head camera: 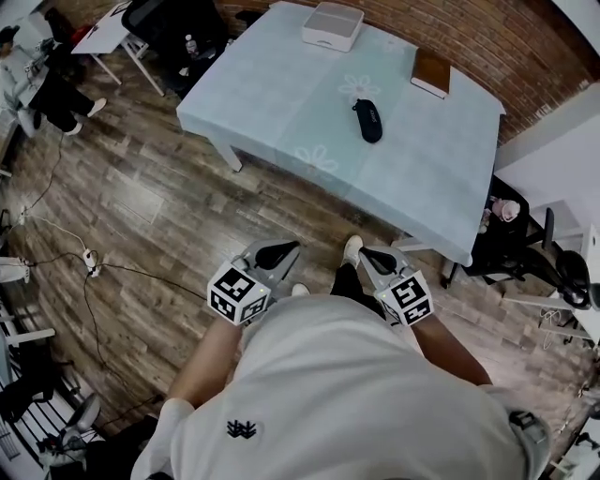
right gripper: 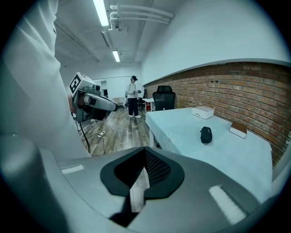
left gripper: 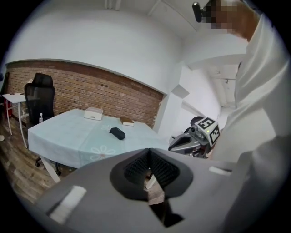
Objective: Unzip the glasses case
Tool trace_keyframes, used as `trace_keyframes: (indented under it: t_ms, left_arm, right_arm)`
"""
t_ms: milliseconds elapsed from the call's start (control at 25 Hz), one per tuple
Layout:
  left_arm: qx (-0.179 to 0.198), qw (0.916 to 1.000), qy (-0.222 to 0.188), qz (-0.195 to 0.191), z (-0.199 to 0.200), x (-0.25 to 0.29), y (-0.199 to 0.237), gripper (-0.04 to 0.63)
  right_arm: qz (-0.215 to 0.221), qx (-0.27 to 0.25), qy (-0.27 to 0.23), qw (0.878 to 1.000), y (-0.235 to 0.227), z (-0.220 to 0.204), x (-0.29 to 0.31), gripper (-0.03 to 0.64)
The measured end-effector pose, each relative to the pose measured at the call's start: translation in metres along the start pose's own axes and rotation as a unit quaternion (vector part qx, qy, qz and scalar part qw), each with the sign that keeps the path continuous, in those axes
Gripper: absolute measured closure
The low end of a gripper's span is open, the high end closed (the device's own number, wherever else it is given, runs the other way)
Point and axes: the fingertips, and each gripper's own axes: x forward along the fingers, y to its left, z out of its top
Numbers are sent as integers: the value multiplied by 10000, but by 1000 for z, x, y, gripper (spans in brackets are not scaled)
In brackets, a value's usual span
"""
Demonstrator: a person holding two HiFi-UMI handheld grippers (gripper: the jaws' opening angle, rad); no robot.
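- The left hand-held gripper [head camera: 273, 253] is held low against the person's white shirt [head camera: 356, 394]. Its own view shows the jaws closed tip to tip, with nothing between them.
- The right hand-held gripper [head camera: 378, 260] is held just beside it at the same height. Its jaws are likewise closed together and grip nothing.
- The black, oval, zipped glasses case [head camera: 367, 120] lies well ahead of both hand-held grippers, untouched, on the pale blue cloth-covered surface [head camera: 281, 103].
- A strip of brown wooden plank floor [head camera: 141, 206] runs between the hand-held grippers and the near edge of the surface.
- In the left gripper view, the glasses case [left gripper: 117, 133] sits ahead and to the left of the closed left hand-held gripper [left gripper: 149, 157].
- In the right gripper view, the glasses case [right gripper: 206, 134] sits ahead and to the right of the right hand-held gripper [right gripper: 144, 154].
- Beyond the case, farther from the hand-held grippers, a flat white box [head camera: 332, 25] and a brown book [head camera: 431, 72] rest on the surface near the red brick wall [head camera: 450, 28].
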Motion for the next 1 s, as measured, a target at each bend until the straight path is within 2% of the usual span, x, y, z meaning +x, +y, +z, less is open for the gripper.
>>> trace_keyframes:
  t_ms: [240,480,760,1000]
  left_arm:
    - [109,9998,-155,-64,-1,-13,-10,543]
    - [142,9996,-215,60,-8,-33,-14,543]
    - [84,9995,-260,149,-18,-46,-20,543]
    - [70,9997,-215,61,-20,-37,-21,543]
  right_arm:
    - [-58,-197,-35,9998,21,7,-8,615]
    - [-90,-454,-96,9989,35,15,-12,615]
    - [-107,-540,-122,9984,46,13,-19,615]
    - [-152,-521,-76,9985,41,13,-20,615]
